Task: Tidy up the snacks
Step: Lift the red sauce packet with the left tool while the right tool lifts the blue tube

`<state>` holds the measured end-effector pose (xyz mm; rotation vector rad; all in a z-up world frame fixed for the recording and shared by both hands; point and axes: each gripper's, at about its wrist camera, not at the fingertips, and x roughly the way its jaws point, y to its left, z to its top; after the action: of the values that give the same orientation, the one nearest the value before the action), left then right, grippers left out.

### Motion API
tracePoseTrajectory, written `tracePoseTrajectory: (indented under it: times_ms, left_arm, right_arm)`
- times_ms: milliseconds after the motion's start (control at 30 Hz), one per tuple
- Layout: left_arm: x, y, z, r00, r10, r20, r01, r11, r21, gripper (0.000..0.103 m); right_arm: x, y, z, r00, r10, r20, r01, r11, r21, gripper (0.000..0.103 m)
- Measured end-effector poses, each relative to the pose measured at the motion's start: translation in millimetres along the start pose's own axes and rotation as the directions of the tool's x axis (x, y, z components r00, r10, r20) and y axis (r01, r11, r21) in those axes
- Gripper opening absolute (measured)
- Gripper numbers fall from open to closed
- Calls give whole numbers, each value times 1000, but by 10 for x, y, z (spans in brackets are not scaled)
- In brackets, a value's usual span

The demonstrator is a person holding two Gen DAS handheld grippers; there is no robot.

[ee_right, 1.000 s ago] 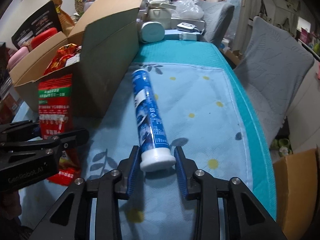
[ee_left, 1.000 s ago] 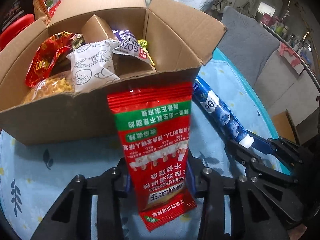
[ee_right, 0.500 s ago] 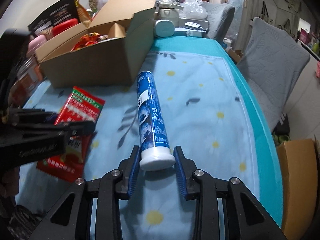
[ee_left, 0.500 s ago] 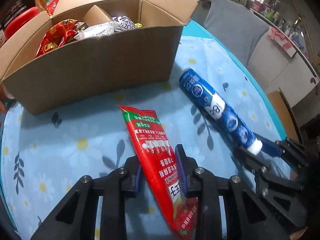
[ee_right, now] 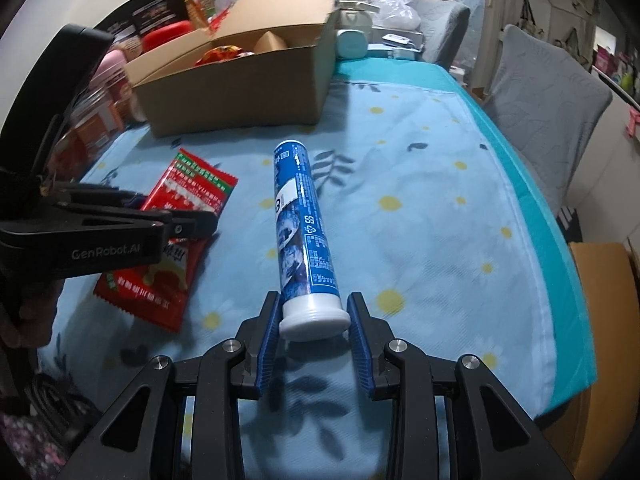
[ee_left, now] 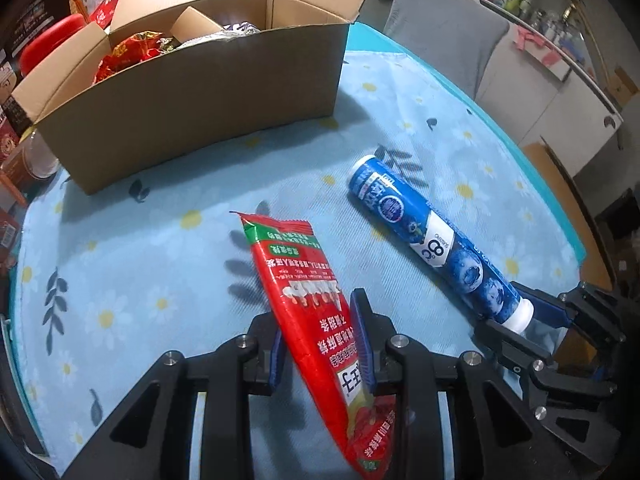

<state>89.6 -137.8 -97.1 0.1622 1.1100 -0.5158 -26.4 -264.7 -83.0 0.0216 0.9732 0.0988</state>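
— Two snacks beyond cardboard box point(ee_left: 192, 92)?
— Yes. Blue tube point(ee_right: 302, 224) lengthwise, white cap clamped in right gripper point(ee_right: 314, 334), far end boxward. Red packet point(ee_left: 312, 308) pinched edgewise in left gripper point(ee_left: 320, 344), slanting boxward over tablecloth point(ee_left: 120, 264).

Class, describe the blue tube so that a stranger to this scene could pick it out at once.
Find the open cardboard box on the flowered tablecloth. In front of it, the right gripper grips the blue tube by its white cap. Unlike the flat red packet beside it, it is a long, round cylinder.
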Motion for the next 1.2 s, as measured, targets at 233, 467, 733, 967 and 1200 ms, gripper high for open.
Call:
tracePoseTrajectory:
  times_ms: [233,467,733,967,1200]
  left_arm:
    - [15,108,-34,994,108,-12,-108,993,40,72]
    - [6,235,-146,994,113,16,-113,994,10,80]
    - [-5,239,-205,993,109,37,-109,994,0,72]
    - [-51,217,-195,996,66,55,-69,996,61,49]
    - [-63,324,-201,998,39,41,-43,994,103,49]
  right_arm:
    - [71,172,41,1000,-2,0,2,1000,5,39]
    - [105,231,163,999,-45,14,46,999,-24,42]
    - [271,240,278,999,-46,-2,46,996,-70,42]
    - [309,234,288,1000,-4,7,4,997,-76,34]
    - [252,370,206,999,31,-8,-32,993,-110,29]
